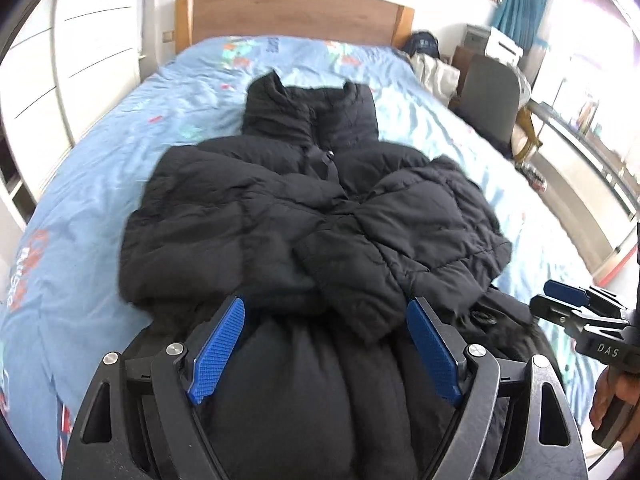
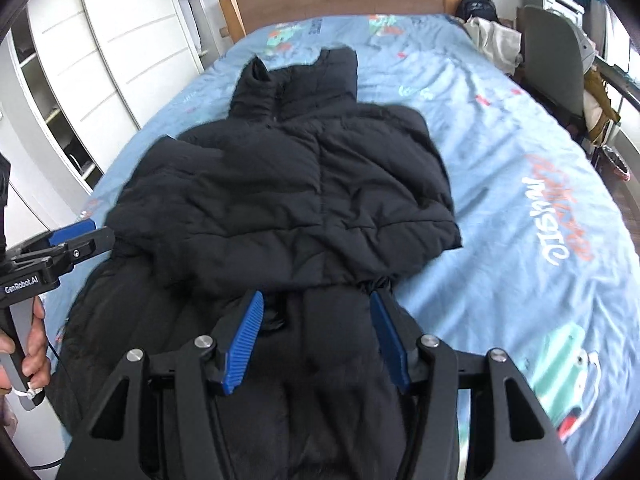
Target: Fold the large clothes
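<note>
Black padded coat [image 1: 312, 216] lies spread on the light blue printed bedspread [image 1: 100, 168], collar toward the wooden headboard [image 1: 292, 16] at twelve o'clock and hem toward the cameras at six. Both sleeves are folded in across the chest and meet near the middle, where they cross.

In the left wrist view, the left gripper [image 1: 326, 352] sits at six o'clock over the coat's lower part. Its jaws stand wide apart, and its blue pads [image 1: 218, 348] frame a bulging stretch of dark fabric; whether they press on it I cannot tell. The right gripper [image 1: 560, 300] shows at about four o'clock of this view, over the coat's edge, with the person's right hand [image 1: 612, 396] on its handle.

In the right wrist view, the right gripper sits at six o'clock, jaws partly apart, with the coat's lower section running up between the blue pads [image 2: 244, 352]. Fabric fills the gap, yet a firm grip cannot be made out. At nine o'clock the left gripper [image 2: 76, 240] reaches in over the coat's side, the person's left hand [image 2: 34, 344] wrapped round its grip.

A white wardrobe [image 1: 80, 60] stands at ten o'clock of the bed, and a grey chair [image 1: 488, 96] with heaped clothes [image 1: 434, 72] beside it stands at two o'clock.
</note>
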Demonstrator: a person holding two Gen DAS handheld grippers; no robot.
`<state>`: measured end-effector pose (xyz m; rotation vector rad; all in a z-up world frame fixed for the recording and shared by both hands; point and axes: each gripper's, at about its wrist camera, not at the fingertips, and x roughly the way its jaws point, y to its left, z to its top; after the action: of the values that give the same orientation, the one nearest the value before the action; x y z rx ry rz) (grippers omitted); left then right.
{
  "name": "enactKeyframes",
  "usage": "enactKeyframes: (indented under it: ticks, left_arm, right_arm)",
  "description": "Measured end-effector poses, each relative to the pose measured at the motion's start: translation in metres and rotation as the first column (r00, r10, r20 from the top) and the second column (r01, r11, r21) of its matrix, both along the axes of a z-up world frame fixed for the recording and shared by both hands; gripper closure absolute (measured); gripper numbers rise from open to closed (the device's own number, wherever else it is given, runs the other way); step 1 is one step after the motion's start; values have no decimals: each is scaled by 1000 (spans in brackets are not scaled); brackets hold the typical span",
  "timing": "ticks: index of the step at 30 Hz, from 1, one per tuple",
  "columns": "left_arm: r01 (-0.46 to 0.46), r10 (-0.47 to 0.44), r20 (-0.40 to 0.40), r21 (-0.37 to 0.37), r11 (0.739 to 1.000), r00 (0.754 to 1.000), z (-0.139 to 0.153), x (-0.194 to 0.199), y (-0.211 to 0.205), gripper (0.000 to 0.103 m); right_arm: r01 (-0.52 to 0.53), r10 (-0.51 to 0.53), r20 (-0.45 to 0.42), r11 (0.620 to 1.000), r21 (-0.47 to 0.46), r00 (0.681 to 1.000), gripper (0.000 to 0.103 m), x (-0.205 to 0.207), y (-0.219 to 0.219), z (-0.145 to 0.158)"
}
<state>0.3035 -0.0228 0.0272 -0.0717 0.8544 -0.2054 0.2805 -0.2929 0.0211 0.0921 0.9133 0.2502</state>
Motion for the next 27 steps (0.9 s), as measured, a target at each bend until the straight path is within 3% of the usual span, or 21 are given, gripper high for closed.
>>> enactKeyframes:
  ticks: [4,7,10,14,21,27]
  left_arm:
    - [-20,21,37,-24,1000,999,17,-31,29,21]
    - [-37,36,34,25,999,999,29,-52,54,20]
    - [-69,67,30,63,996,997,40,-61,76,20]
    - [-110,105,53,105,988,993,62,-57,100,20]
    - [-181,171,104,105,978,980,104,15,129,20]
    - [-188,178,106,92,978,978,106,124,131,20]
  right_arm:
    - [8,-8,36,1000,-3,999,49,-31,-3,25]
    - [25,-25,69,1000,-2,997,48,-51,-9,42]
    - [46,-45,114,999,-11,992,36,-64,-16,58]
    - [57,-56,169,998,-5,984,36,-64,-29,85]
    - [79,-83,243,997,27,966,35,-5,-48,132]
    - [67,-85,236,994,84,968,35,92,-55,132]
